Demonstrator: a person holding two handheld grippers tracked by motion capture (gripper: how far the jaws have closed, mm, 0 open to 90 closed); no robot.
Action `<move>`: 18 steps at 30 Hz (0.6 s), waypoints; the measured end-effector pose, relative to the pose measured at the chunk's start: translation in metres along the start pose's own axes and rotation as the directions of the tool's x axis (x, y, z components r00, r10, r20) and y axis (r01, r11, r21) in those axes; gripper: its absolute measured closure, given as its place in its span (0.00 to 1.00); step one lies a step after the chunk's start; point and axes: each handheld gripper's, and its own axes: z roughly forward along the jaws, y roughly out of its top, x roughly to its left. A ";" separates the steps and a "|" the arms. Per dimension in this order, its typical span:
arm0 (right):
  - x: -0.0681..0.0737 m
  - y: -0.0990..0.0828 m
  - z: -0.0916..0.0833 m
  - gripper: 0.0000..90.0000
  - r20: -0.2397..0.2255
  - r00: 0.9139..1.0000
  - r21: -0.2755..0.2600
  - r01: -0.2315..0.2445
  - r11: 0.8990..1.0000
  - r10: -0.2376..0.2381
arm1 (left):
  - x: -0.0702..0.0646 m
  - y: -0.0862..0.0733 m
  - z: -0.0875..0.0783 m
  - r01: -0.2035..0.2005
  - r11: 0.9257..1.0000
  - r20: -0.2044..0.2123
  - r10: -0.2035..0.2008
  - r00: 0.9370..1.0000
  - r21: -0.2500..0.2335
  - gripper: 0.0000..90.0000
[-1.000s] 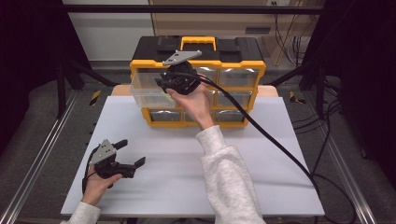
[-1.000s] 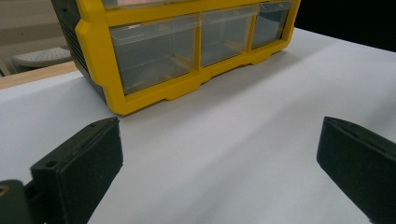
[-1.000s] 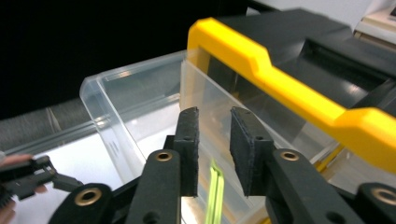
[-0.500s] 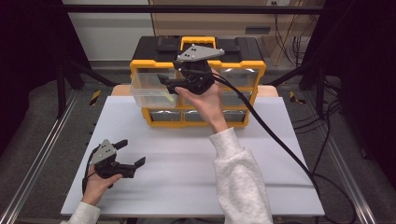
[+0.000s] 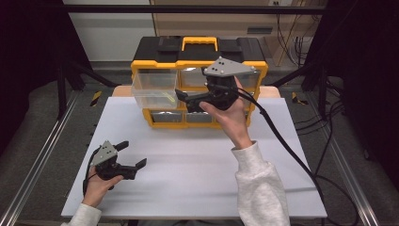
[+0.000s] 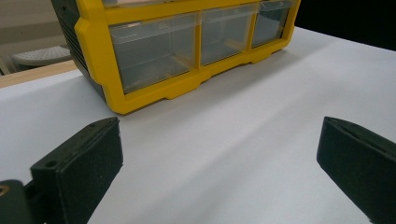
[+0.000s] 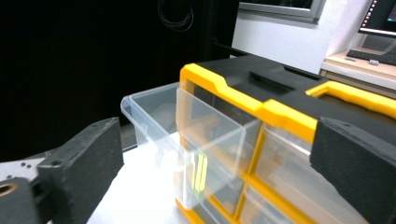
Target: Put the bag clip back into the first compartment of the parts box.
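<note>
Top-left clear drawer (image 5: 155, 89) of the yellow organizer (image 5: 256, 70) at the desk's (image 5: 197, 165) far edge is pulled out w/ something yellow-green inside. My right claw (image 5: 184, 100) has just been opening, now spread, nothing between. Left claw (image 5: 133, 154) spread, idle near the front-left corner. Grabbing the contents is prob still left.
</note>
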 end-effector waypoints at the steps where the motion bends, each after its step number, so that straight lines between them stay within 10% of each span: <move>1: 0.000 -0.003 -0.003 0.02 0.001 1.000 -0.004 -0.010 1.000 0.010 | 0.000 0.000 0.000 0.000 1.000 0.000 0.000 1.000 0.000 0.00; 18: -0.012 -0.071 -0.038 0.00 0.009 0.995 -0.014 -0.095 0.995 0.095 | -0.001 -0.001 0.002 -0.004 1.000 0.002 0.004 1.000 0.010 0.00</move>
